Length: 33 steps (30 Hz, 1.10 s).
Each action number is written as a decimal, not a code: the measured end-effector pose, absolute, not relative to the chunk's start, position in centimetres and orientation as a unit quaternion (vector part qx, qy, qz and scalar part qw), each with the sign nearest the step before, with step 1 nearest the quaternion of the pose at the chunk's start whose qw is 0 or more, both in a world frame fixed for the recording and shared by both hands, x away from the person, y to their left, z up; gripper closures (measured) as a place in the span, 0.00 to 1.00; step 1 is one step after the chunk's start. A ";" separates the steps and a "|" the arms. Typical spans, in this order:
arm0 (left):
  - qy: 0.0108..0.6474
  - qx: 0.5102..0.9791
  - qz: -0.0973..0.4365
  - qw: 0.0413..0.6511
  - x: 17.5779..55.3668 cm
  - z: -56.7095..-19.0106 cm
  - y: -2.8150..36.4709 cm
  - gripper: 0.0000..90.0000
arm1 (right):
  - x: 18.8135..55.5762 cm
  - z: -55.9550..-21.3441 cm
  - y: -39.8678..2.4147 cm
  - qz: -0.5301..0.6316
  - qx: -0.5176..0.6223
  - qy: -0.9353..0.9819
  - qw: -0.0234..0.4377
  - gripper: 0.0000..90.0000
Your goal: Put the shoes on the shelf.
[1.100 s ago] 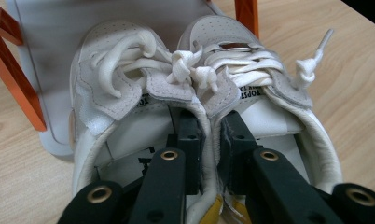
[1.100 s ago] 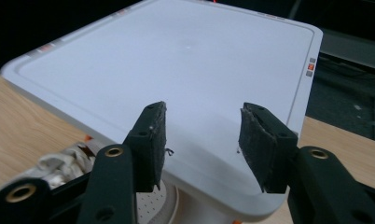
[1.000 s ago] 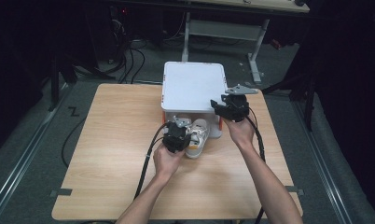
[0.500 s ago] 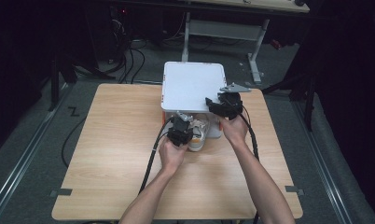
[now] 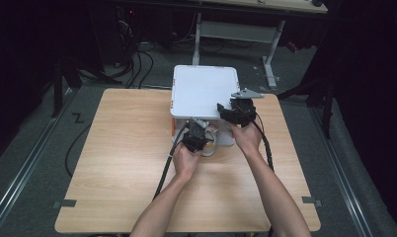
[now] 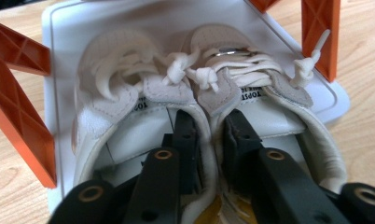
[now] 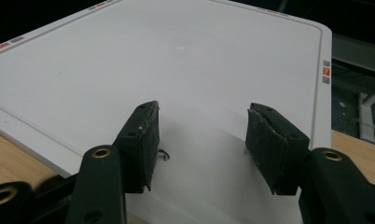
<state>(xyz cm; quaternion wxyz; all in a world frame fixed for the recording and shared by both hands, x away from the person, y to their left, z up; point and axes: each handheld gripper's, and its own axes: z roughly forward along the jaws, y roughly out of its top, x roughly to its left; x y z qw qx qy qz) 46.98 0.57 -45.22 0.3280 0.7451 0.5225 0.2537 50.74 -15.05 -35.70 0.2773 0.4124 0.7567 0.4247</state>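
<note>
Left gripper point(image 6: 209, 140) reaches forward low, jaws just easing apart yet pinching touching inner collars of white shoes point(image 6: 199, 93) on lower shelf of white rack point(image 5: 204, 91); right gripper point(image 7: 202, 140) hovers open above rack top, wrist raised

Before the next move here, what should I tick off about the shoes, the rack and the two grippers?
1. Left gripper grip on the pair of white shoes: one jaw sits inside each shoe, with the adjoining inner walls between them. The jaws have just been opening, but the pads look in contact: ok, though loosening.
2. Shoes on the lower shelf, between the orange supports: ok.
3. Laces knotted, lying ahead of the jaws and clear of them: ok.
4. Right gripper open, nothing between its jaws, above the white top panel: ok.
5. Right gripper's pads touching that panel: cannot tell.
</note>
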 end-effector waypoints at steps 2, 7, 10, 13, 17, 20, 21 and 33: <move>0.523 0.747 0.255 0.323 46.9 -45.2 0.7 0.78 | 50.8 -35.7 -15.1 0.424 0.411 0.758 0.278 0.49; 0.528 0.741 0.229 0.344 46.9 -44.7 1.2 0.58 | 50.8 -35.7 -15.1 0.425 0.411 0.757 0.277 0.49; 0.528 0.741 0.227 0.346 46.8 -44.5 1.4 0.52 | 50.8 -35.7 -15.1 0.424 0.410 0.759 0.277 0.49; 0.524 0.741 0.225 0.356 46.4 -44.2 1.6 0.46 | 50.8 -35.7 -15.1 0.425 0.409 0.759 0.277 0.49; 0.513 0.731 0.236 0.383 45.7 -43.2 1.8 0.42 | 50.8 -35.7 -15.1 0.424 0.409 0.759 0.277 0.49; 0.506 0.729 0.236 0.396 44.9 -42.3 2.0 0.39 | 50.8 -35.7 -15.1 0.423 0.409 0.759 0.277 0.49; 0.505 0.730 0.232 0.397 44.6 -42.1 2.2 0.38 | 50.8 -35.7 -15.1 0.423 0.410 0.759 0.276 0.49; 0.519 0.757 0.216 0.334 41.2 -43.3 3.6 0.20 | 50.8 -35.7 -15.1 0.426 0.410 0.758 0.275 0.49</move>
